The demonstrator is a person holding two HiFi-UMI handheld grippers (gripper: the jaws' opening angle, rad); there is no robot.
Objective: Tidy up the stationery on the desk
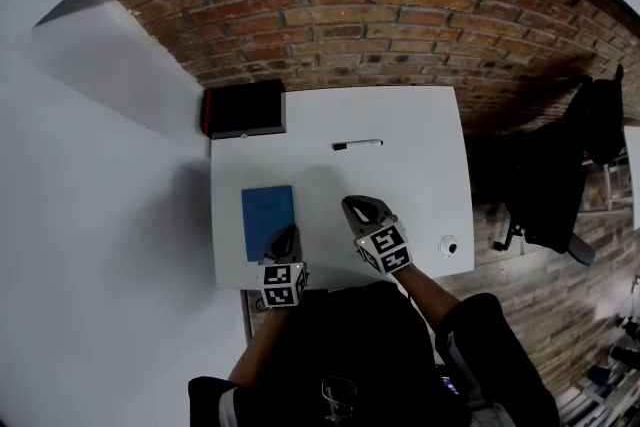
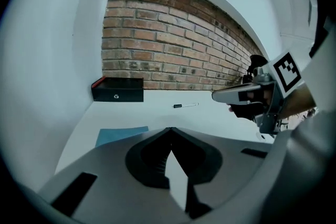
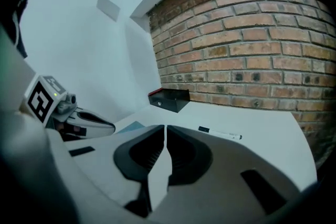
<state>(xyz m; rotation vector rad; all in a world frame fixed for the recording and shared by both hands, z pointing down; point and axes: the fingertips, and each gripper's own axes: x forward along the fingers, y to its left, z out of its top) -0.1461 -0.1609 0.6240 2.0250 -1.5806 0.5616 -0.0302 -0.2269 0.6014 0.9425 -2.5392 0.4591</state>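
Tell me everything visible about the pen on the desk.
The pen is slim, with a white barrel and a black cap at the end toward the black box; it looks plastic. It lies flat, capped, on the white desk, roughly parallel to the brick wall, beyond the blue notebook. Only the desk touches it.

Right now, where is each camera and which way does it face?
Head view: on the person's head, looking steeply down at the white desk; both arms, left gripper, right gripper show.
Left gripper view: on that gripper, facing the brick wall; own shut jaws, right gripper at right.
Right gripper view: on that gripper, facing the same wall; left gripper at left.
Shared: black box, marker, blue notebook in all three.
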